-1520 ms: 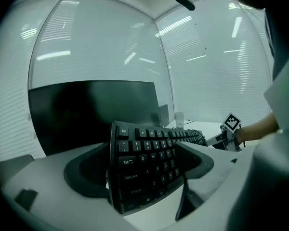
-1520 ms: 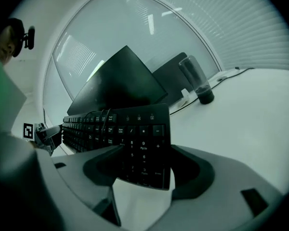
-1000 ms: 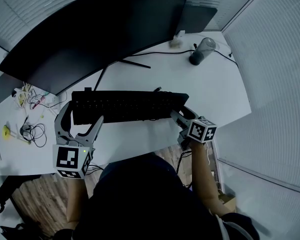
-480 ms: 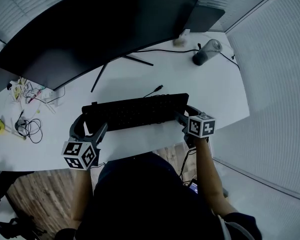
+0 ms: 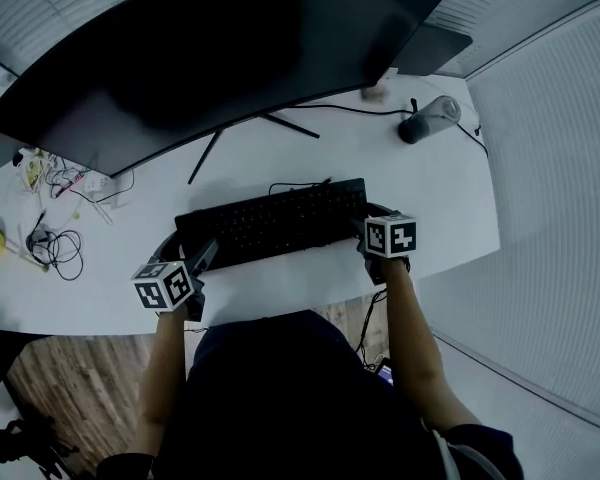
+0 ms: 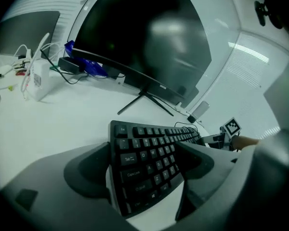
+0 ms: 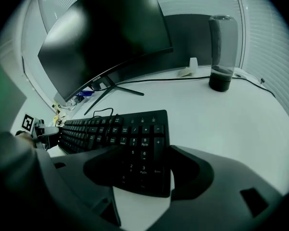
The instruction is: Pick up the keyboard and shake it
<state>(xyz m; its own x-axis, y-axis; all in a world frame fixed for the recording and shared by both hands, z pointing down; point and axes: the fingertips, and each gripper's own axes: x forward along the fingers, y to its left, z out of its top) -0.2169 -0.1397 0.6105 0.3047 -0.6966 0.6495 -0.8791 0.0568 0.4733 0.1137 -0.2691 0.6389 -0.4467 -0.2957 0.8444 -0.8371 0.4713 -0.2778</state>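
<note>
**Keyboard clamped at both ends, slanting across the table**

The black keyboard (image 5: 275, 223) lies keys-up with its long axis running from the left tool (image 5: 187, 258) to the right tool (image 5: 365, 230). Its right end is angled farther away, toward the curved monitor (image 5: 220, 48). The left tool's jaws are closed on the Esc and Caps Lock end, and the right tool's jaws on the number-pad end. It appears raised slightly off the white table (image 5: 310, 153), though that is hard to confirm.

Beyond the right tool stands a tall clear bottle (image 5: 430, 118), dark at its base; its contents cannot be made out.

A second ago the keyboard lay level across the view and the left tool's jaws stood wide apart around its end.
</note>
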